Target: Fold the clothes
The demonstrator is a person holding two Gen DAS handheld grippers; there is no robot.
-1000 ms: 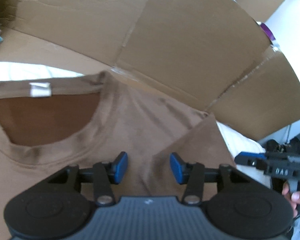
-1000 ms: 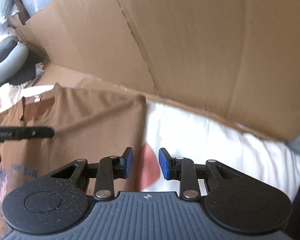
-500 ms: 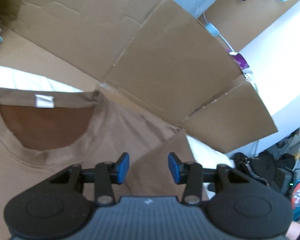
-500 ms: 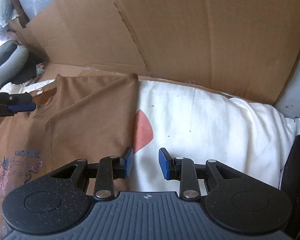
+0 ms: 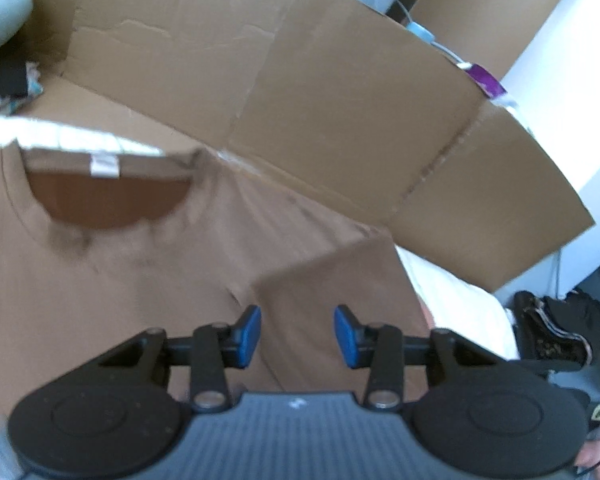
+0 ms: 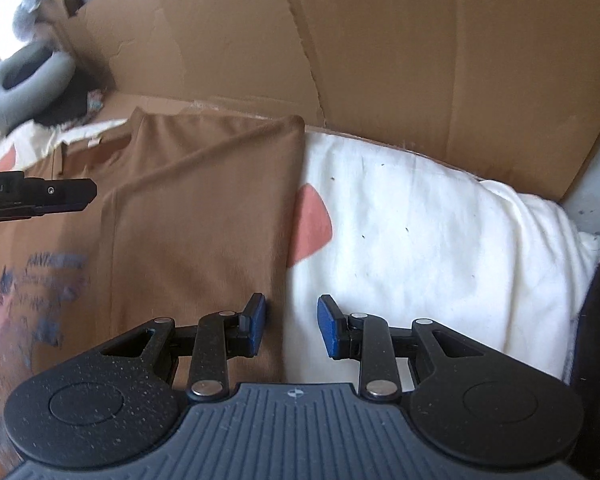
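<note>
Brown t-shirt (image 6: 188,216) sleeve folded in, on white bedding (image 6: 420,240); chest print blurred.

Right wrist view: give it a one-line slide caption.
Open right gripper above the folded edge of a brown T-shirt on a white sheet.

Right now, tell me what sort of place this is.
Probably a bedroom or spare room at home, not a workshop. A brown T-shirt lies on a white bed cover, flattened cardboard stands behind it, and a grey neck pillow and bags sit at the edges.
</note>
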